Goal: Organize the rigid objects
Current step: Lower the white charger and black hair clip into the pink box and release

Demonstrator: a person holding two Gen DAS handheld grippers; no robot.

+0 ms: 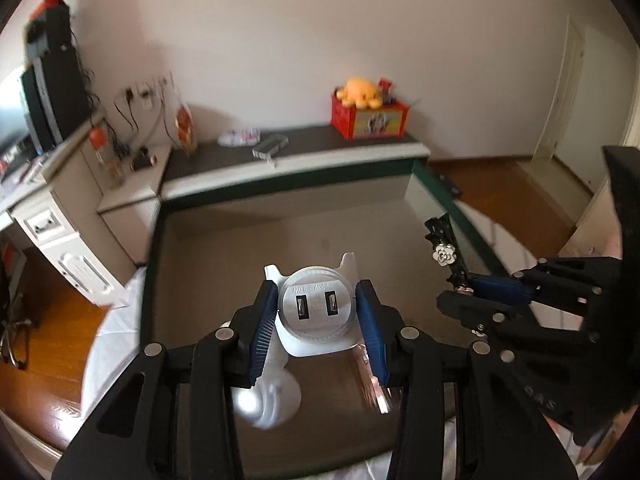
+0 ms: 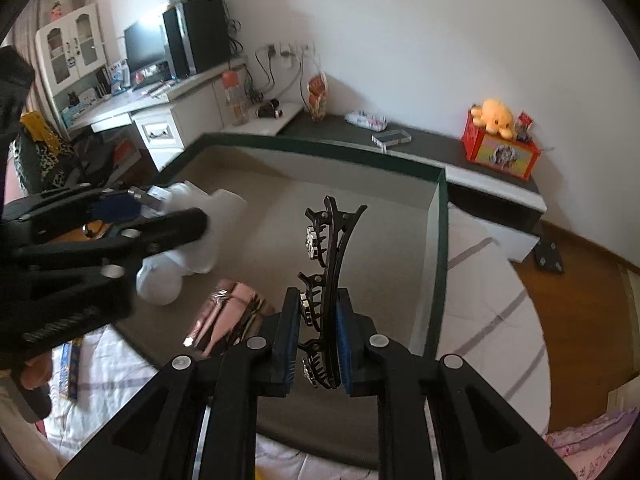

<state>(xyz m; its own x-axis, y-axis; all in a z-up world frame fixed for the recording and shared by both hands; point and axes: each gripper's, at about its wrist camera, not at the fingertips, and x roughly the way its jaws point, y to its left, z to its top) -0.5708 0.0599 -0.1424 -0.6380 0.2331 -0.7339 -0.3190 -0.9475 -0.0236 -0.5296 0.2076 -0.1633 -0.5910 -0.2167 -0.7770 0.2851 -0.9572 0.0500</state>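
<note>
The right gripper (image 2: pixel 318 350) is clamped on a black hair clip (image 2: pixel 326 280), whose long axis runs straight out from the jaws, forward over the green-rimmed box (image 2: pixel 440 240). The clip is already above the box floor, so the drop is down, not across. To its left the left gripper (image 1: pixel 318 320) is closed on the round base of a white plug-in device (image 1: pixel 316 308), probably a night light, also held over the box. A pink case (image 2: pixel 228 312) lies on the floor near the box's near edge, beside the clip's path.
</note>
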